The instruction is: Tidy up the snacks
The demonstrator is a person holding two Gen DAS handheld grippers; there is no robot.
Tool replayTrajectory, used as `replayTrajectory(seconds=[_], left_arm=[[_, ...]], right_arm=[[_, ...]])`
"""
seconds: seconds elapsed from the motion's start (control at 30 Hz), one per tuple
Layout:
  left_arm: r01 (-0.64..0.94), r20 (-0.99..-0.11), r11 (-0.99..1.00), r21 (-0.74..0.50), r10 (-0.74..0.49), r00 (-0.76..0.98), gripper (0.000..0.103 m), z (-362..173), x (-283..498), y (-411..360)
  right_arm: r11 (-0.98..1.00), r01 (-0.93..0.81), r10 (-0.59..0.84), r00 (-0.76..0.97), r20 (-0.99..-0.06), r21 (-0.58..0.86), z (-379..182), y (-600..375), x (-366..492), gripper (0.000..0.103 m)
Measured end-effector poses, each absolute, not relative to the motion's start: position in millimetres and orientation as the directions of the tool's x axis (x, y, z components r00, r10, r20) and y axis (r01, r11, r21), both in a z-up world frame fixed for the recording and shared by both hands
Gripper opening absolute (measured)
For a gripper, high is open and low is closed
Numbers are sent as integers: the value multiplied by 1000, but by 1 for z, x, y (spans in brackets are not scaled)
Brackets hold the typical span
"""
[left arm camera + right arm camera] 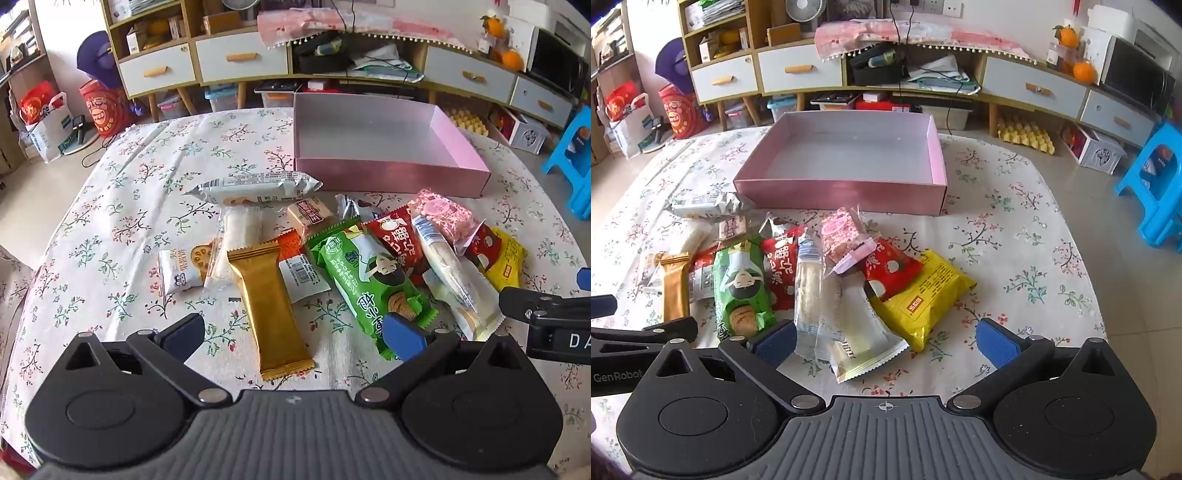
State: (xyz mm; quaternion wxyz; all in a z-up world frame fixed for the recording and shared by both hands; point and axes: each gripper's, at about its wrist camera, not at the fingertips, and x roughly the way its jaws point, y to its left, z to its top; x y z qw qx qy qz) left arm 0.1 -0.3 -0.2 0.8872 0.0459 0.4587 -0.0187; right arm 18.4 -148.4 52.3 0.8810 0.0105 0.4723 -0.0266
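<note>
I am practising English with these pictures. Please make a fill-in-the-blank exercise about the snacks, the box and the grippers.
1. The pink box has ____ inside it.
2. The gold packet lies between the fingers of the ____ gripper.
3. The jaws of the right gripper are wide ____.
4. The yellow packet lies on the floral ____.

Missing words: nothing; left; open; tablecloth

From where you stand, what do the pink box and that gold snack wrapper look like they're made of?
Pink box: probably cardboard with a faint satin sheen; thin, straight folded walls. Gold snack wrapper: likely metallised plastic film; glossy, with crimped zigzag ends.
</note>
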Motion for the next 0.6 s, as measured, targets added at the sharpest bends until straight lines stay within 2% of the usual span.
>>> replayTrajectory(seconds=[0.3, 0.6], left_arm=[[66, -820, 997, 47, 1, 573, 103, 2, 3, 5], [59, -777, 995, 84, 28, 629, 103, 7, -1, 2]], right_arm=[[999, 51, -29, 539, -842, -2, 49, -147, 20, 103], [998, 67, -26, 532, -846, 11, 47, -152, 21, 103]])
